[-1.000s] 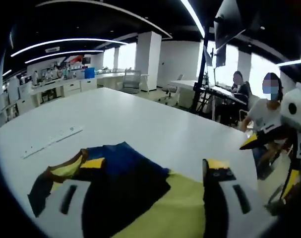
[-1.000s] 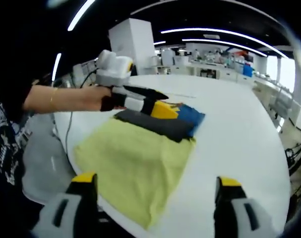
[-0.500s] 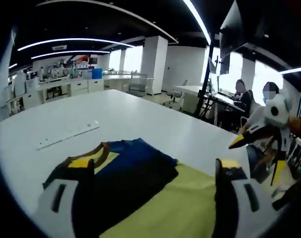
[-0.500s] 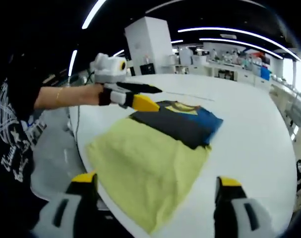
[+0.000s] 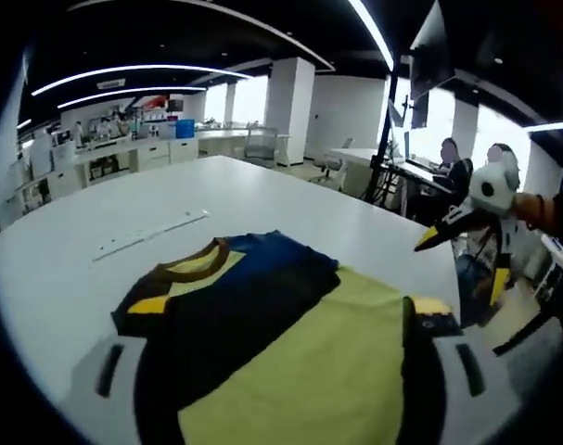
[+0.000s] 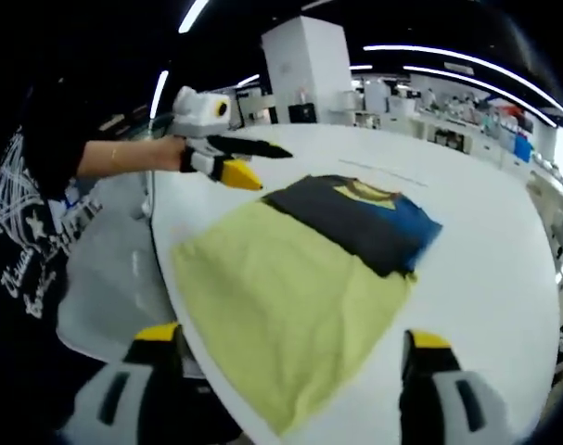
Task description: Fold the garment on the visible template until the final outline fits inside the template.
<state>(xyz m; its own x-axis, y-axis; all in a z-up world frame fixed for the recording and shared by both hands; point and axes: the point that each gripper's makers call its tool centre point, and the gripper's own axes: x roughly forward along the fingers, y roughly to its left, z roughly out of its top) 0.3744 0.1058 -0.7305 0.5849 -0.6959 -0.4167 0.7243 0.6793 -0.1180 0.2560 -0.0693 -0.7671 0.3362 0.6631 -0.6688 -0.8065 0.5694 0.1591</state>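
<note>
A folded dark garment point(image 5: 227, 298) with a blue side and a yellow-trimmed collar lies at the far end of the yellow template point(image 5: 329, 371). My left gripper point(image 5: 281, 375) hovers open over the template's near part, with nothing between its jaws. The right gripper point(image 5: 457, 264) hangs open in the air off to the right. In the right gripper view, the garment point(image 6: 355, 218) rests on the far part of the template point(image 6: 281, 297). My right gripper point(image 6: 290, 375) is open above the near edge. The left gripper point(image 6: 267, 167) is held open to the left, apart from the garment.
The white table point(image 5: 68, 278) has a long white strip point(image 5: 151, 236) beyond the garment. Its edge point(image 6: 165, 269) runs close to the template's left side, by the person's arm point(image 6: 123, 158). People sit at desks point(image 5: 453, 167) at the far right.
The left gripper has drawn back from over the garment's collar to the side by the table's edge. Both cameras have pulled back, so more of the garment and template shows.
</note>
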